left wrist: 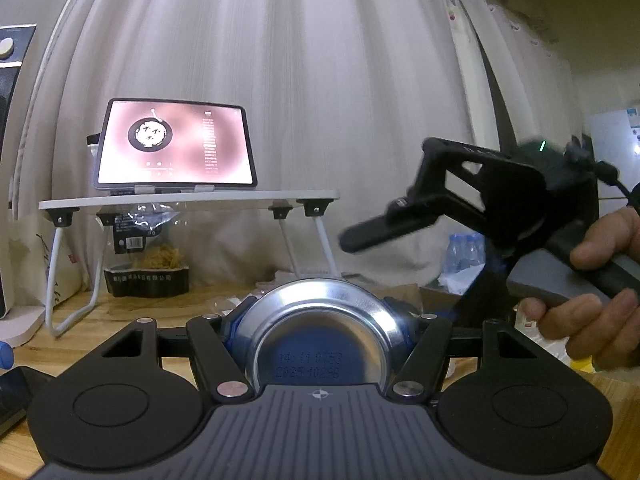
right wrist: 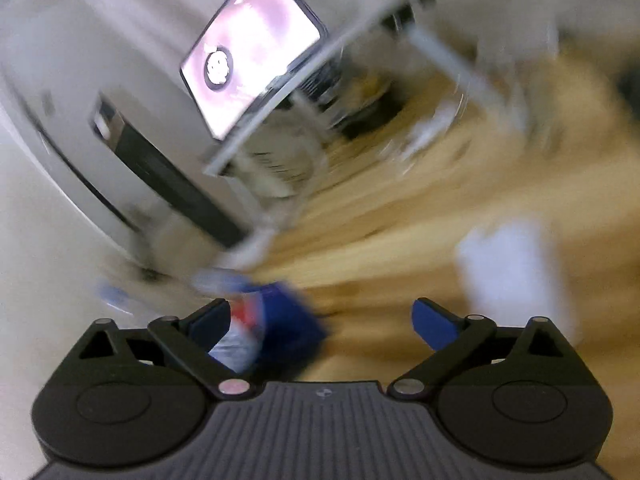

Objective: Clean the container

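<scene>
Can (left wrist: 320,336) sits pinched in the left tongs (left wrist: 320,332), base toward the camera, above the table (left wrist: 120,308). Right tongs (right wrist: 320,320) gape empty beside it; best steady the can before wiping.

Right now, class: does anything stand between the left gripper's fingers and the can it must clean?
Nothing does: the left gripper is already shut on the can, whose silver base faces the camera. The right gripper is open and empty.

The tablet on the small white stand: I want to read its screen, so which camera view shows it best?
The left wrist view: the tablet stands upright and sharp there, its dark disc and text column visible. The right wrist view shows it too, but tilted and smeared by motion blur, so nothing is legible.
</scene>
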Demonstrator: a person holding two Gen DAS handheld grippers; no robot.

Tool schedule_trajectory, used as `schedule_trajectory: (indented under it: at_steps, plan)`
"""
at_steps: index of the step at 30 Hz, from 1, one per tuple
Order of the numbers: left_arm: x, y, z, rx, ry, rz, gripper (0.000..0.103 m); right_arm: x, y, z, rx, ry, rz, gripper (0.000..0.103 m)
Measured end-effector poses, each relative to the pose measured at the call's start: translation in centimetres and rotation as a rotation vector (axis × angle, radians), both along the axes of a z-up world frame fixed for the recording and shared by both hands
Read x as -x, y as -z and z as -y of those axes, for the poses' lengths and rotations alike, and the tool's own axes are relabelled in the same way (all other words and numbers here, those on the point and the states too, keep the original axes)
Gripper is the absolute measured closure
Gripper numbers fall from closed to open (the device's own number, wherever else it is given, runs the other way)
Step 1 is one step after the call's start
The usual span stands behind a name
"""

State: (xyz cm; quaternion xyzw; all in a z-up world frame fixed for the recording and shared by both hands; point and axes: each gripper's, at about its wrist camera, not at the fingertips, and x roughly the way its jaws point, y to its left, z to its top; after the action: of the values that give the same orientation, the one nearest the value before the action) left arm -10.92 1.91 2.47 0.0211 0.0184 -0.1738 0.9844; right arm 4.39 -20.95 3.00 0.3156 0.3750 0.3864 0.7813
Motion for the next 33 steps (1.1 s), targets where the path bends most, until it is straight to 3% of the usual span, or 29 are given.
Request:
schedule_trajectory:
  at_steps: [2, 7, 12, 14, 17, 19, 20, 24, 26, 30, 33]
  plan:
    - [0.0, 0.0, 0.0, 0.001, 0.001, 0.000, 0.036, -0.3, 1.5, -0.2, -0.096, -0.013, -0.095, 0.000]
    - [0.1, 0.1, 0.0, 0.002, 0.004, 0.004, 0.036, -0.6, 4.1, -1.2, -0.271, -0.032, -0.204, 0.001]
    - [0.2, 0.1, 0.1, 0.003, 0.008, 0.007, 0.036, -1.0, 4.8, -1.1, -0.352, 0.004, -0.218, 0.020]
    - [0.3, 0.1, 0.1, 0.005, 0.006, 0.005, 0.036, -1.3, 4.7, -1.0, -0.351, 0.017, -0.210, 0.035]
    - [0.2, 0.1, 0.0, 0.009, 0.003, -0.004, 0.033, -1.1, 4.1, -1.1, -0.315, 0.026, -0.153, 0.035]
    - [-0.1, 0.1, 0.1, 0.005, -0.003, -0.023, 0.022, -0.7, 2.7, -1.2, -0.248, 0.030, -0.061, 0.035]
    - [-0.3, 0.1, 0.2, 0.001, -0.004, -0.033, 0.022, -0.3, 1.6, -1.3, -0.182, 0.041, 0.009, 0.035]
    - [-0.6, 0.1, 0.5, -0.014, -0.020, -0.050, 0.022, 3.5, -3.9, -4.1, 0.257, 0.069, 0.462, 0.036]
    - [-0.7, 0.1, 0.5, -0.015, -0.024, -0.060, 0.022, 5.7, -5.2, -5.8, 0.405, 0.051, 0.632, 0.036]
    - [-0.7, 0.1, 0.9, -0.042, -0.029, -0.056, 0.023, 8.0, -5.3, -9.2, 0.637, -0.037, 0.761, 0.036]
    - [-1.0, 0.1, 0.8, -0.040, -0.014, -0.067, 0.036, 9.2, -4.9, -11.1, 0.767, -0.110, 0.803, 0.036]
